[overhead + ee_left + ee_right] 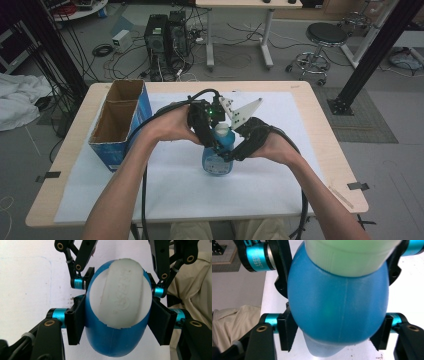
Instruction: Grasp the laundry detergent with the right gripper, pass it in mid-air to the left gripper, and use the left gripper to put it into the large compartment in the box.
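Observation:
A blue bottle (217, 161) with a white cap (221, 131) stands on the white mat (175, 192) at the middle of the table. My left gripper (215, 144) comes in from the left and is shut on the bottle; in the left gripper view its pads (75, 323) press both sides of the blue bottle (112, 342) just under the cap (121, 293). My right gripper (233, 152) reaches in from the right. Its jaws (334, 333) stand to either side of the bottle (337, 305), lower down, close to the plastic without squeezing it.
An open blue cardboard box (120, 122) with two compartments stands at the table's left side. The mat has free room in front of and to the right of the bottle. Computer towers (165, 37), cables and a stool (322, 42) stand on the floor beyond the far edge.

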Available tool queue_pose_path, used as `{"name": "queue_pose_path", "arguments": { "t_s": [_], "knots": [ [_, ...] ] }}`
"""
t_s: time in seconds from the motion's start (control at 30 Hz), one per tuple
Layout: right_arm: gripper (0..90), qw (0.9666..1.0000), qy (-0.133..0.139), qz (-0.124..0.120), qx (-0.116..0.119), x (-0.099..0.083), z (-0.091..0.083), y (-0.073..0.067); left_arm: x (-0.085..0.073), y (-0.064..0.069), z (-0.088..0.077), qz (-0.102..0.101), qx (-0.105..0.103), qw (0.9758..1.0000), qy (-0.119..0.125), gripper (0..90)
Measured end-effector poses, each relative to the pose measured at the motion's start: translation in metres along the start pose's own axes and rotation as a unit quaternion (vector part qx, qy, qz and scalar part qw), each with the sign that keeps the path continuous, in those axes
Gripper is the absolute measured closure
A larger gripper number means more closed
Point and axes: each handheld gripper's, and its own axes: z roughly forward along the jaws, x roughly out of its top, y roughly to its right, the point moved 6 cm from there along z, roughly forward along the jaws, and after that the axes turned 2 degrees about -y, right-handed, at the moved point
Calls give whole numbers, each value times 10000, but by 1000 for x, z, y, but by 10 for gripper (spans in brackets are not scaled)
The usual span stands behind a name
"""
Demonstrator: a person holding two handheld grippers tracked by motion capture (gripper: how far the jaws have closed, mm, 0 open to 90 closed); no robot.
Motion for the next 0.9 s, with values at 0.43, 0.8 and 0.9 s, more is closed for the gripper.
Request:
{"name": "queue_pose_path", "arguments": {
  "t_s": [0.43, 0.8, 0.9],
  "knots": [
    [293, 9994, -258, 128, -179, -9, -8, 3, -5, -1, -11, -139, -8, 9998, -153, 370],
    [260, 9965, -646, 378, -365, -28, -27, 7, -12, -11, -51, -365, 278, 9982, -385, 370],
    [259, 9957, -745, 361, -428, -32, -33, 8, -14, -14, -64, -438, 360, 9976, -395, 370]
  ]
}}
